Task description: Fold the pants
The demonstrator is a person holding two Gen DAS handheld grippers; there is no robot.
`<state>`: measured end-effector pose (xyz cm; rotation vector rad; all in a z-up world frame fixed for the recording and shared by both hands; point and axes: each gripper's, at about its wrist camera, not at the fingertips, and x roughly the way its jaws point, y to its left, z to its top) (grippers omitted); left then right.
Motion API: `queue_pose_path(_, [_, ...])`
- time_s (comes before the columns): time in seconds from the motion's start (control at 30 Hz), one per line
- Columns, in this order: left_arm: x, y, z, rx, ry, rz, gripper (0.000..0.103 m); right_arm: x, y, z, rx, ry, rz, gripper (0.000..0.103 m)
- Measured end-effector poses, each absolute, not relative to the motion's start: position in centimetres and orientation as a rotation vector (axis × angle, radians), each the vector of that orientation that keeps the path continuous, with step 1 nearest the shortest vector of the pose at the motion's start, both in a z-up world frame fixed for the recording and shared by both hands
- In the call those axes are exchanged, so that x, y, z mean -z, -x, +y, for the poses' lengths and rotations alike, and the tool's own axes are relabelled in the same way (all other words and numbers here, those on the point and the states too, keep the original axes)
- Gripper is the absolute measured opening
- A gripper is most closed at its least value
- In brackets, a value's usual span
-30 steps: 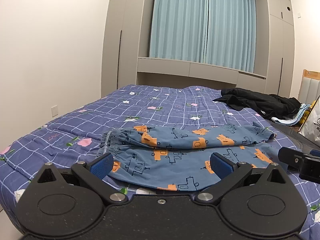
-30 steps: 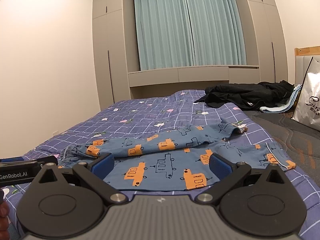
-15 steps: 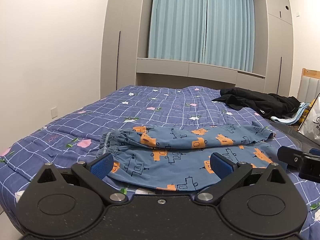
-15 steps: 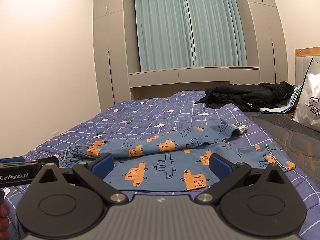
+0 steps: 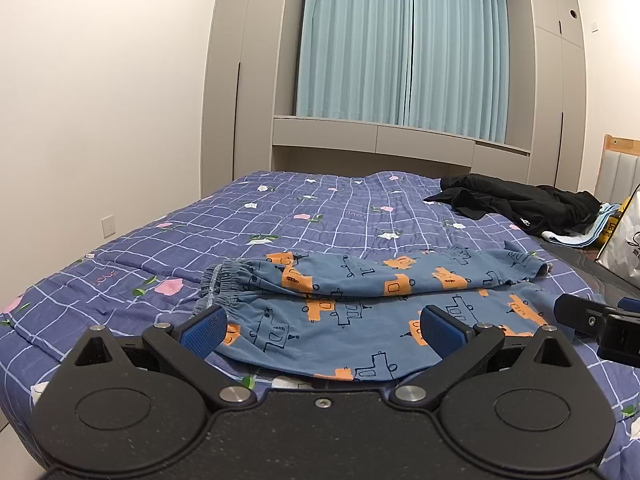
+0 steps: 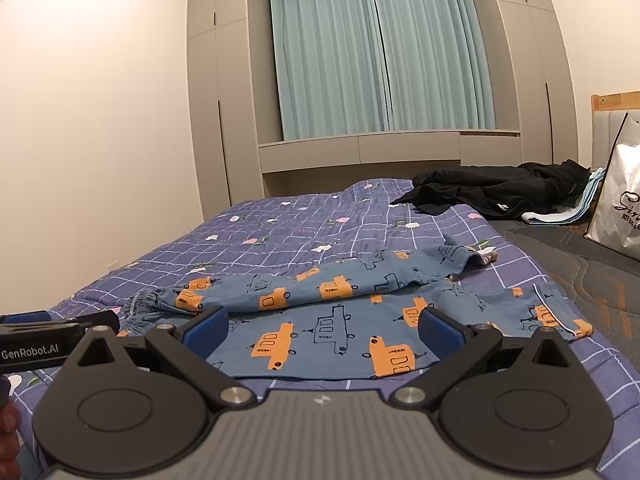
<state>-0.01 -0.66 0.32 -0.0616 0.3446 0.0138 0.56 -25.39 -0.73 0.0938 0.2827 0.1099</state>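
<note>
Blue pants [image 5: 360,304] printed with orange vehicles lie flat on the bed, waistband to the left, both legs stretching right, the far leg partly lapped over the near one. From the right wrist the same pants [image 6: 340,312] fill the near middle, cuffs at the right. My left gripper [image 5: 320,330] hovers open just short of the pants' near edge, nothing between its blue pads. My right gripper [image 6: 322,328] is open too, above the near leg. Each gripper shows at the edge of the other's view.
The bed carries a purple checked quilt [image 5: 320,216]. A black garment [image 5: 516,204] lies heaped at the far right, with a white shopping bag [image 6: 620,208] beside it. Wardrobes and a curtained window stand behind; a white wall runs along the left.
Both views have tilted up slightly and eased back; the pants sit a touch lower in frame. Both grippers stay open and the pants have not moved.
</note>
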Motion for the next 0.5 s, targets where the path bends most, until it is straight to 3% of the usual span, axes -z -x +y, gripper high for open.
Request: queue_pose_path(0.5, [-0.01, 0.07, 0.0, -0.012, 0.057, 0.347, 0.102, 0.85, -0.46, -25.49, -0.117, -0.098, 0.289, 0.103])
